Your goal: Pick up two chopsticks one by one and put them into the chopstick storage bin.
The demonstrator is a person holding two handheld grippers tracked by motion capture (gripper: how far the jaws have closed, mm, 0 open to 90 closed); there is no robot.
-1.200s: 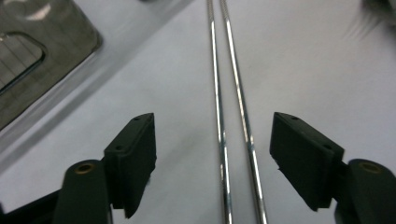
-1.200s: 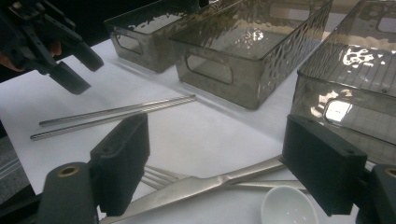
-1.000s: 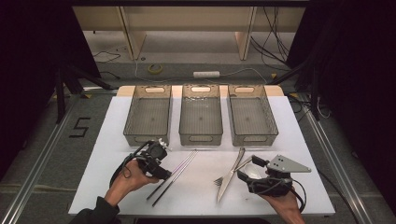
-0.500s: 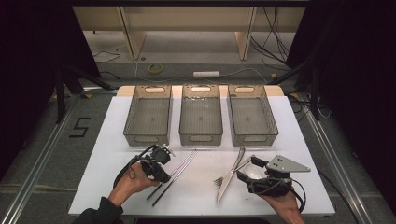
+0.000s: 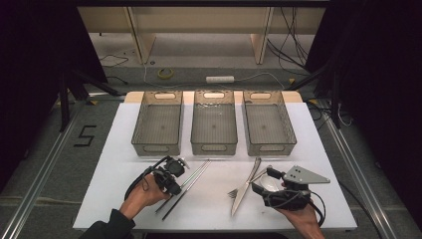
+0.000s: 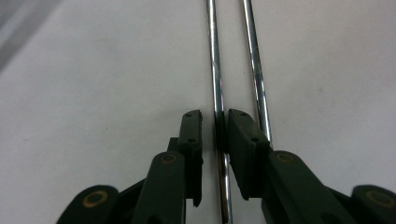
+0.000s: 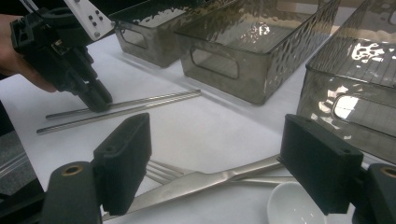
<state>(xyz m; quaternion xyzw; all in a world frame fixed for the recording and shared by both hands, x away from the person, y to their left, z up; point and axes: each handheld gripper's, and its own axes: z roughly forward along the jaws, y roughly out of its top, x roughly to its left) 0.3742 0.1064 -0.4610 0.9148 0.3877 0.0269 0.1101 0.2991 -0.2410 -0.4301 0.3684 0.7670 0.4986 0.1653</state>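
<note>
Two metal chopsticks [image 5: 193,177] lie side by side on the white table [image 5: 114,149]. My left gripper [image 5: 174,188] is down on them. In the left gripper view, one chopstick [image 6: 215,84] runs between the jaws and the other chopstick [image 6: 254,70] lies just outside the right jaw. The jaws have just been closing: the right pad touches the rod, while a narrow gap remains at the left pad. My right gripper [image 7: 215,154] stands wide open over a knife [image 7: 201,182], a fork [image 7: 161,171] and a white spoon [image 7: 292,207], holding nothing.
Three clear grey bins [image 5: 158,123], [image 5: 214,122], [image 5: 268,122] stand in a row behind the cutlery, all empty. In the high view the knife [image 5: 246,184] lies in front of the right bin. Floor cables run beyond the table's far edge.
My left gripper has shifted a little right onto the chopsticks and its jaws have narrowed around one of them. The right gripper has stayed put.
</note>
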